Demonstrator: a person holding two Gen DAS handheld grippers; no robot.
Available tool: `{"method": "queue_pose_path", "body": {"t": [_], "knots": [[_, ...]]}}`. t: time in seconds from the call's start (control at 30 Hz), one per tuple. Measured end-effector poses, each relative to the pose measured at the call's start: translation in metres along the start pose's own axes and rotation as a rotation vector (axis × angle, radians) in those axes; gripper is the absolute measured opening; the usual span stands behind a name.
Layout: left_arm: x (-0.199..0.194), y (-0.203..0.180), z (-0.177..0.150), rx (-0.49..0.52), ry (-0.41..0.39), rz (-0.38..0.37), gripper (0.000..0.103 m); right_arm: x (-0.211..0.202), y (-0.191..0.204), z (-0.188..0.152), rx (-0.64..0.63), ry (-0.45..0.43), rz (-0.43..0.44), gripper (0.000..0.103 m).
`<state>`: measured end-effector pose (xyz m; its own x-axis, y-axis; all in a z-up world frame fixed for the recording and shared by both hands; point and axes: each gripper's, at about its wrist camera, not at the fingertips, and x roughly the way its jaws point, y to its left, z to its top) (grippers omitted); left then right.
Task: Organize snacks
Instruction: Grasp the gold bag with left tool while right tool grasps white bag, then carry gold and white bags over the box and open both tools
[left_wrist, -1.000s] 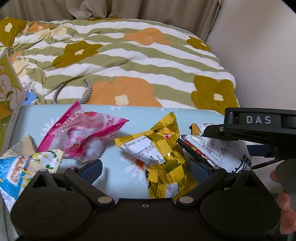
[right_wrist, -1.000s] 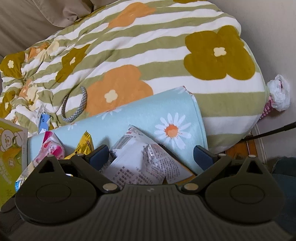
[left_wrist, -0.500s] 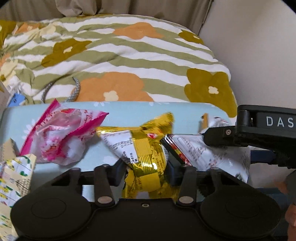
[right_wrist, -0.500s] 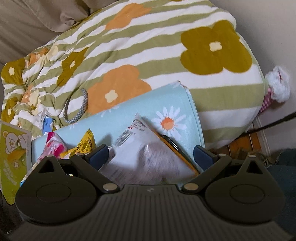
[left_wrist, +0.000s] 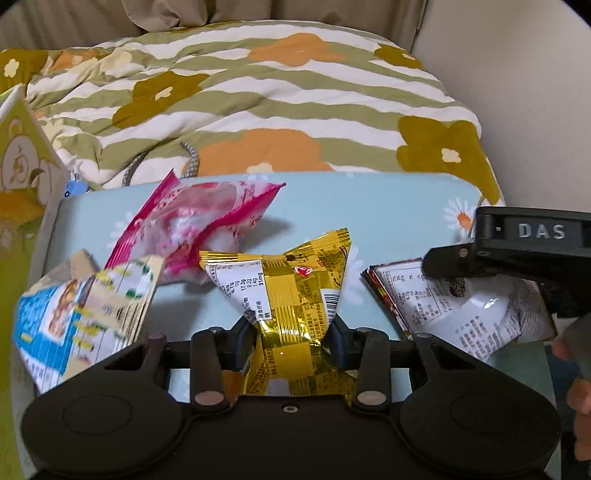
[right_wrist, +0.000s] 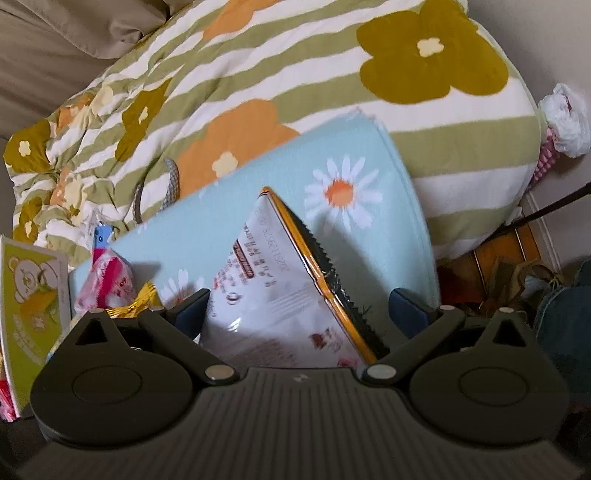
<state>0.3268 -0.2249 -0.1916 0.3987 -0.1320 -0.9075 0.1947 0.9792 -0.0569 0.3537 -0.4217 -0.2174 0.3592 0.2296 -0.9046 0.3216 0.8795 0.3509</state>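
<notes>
Left wrist view: the left gripper (left_wrist: 291, 336) pinches the crinkled yellow foil snack packet (left_wrist: 284, 291) for lifting, while the right gripper (right_wrist: 299, 314) stands open around the white printed snack bag (right_wrist: 280, 295).

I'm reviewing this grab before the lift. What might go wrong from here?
The left hand-held gripper pinches the yellow foil packet at its crumpled lower part, so the contents may get crushed or the foil may slip. The white packet sits tilted between the right hand-held gripper's open jaws, so closing may catch only its serrated edge.
</notes>
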Motion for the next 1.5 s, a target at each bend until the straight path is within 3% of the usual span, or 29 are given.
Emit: {"method": "queue_pose_path", "body": {"t": [0.13, 0.17, 0.33, 0.57, 0.87, 1.2, 1.5], "knots": [[-0.004, -0.001, -0.005, 0.011, 0.0, 0.006, 0.044, -0.003, 0.009, -0.011, -0.073, -0.044, -0.011, 0.102], [-0.006, -0.001, -0.006, 0.013, 0.0, 0.003, 0.044, -0.006, 0.01, -0.013, -0.076, -0.05, 0.014, 0.086], [-0.015, -0.005, -0.01, 0.027, -0.019, -0.02, 0.043, -0.014, 0.011, -0.018, -0.077, -0.069, 0.046, 0.074], [-0.045, -0.008, -0.009, 0.031, -0.082, -0.042, 0.043, -0.048, 0.015, -0.018, -0.103, -0.146, 0.076, 0.071], [-0.126, 0.01, -0.008, -0.002, -0.229, -0.028, 0.043, -0.105, 0.049, -0.021, -0.174, -0.239, 0.167, 0.071], [-0.213, 0.098, -0.012, -0.089, -0.378, 0.03, 0.043, -0.15, 0.143, -0.044, -0.268, -0.297, 0.333, 0.071], [-0.254, 0.199, -0.016, -0.151, -0.426, 0.085, 0.043, -0.158, 0.248, -0.077, -0.321, -0.303, 0.416, 0.071]]}}
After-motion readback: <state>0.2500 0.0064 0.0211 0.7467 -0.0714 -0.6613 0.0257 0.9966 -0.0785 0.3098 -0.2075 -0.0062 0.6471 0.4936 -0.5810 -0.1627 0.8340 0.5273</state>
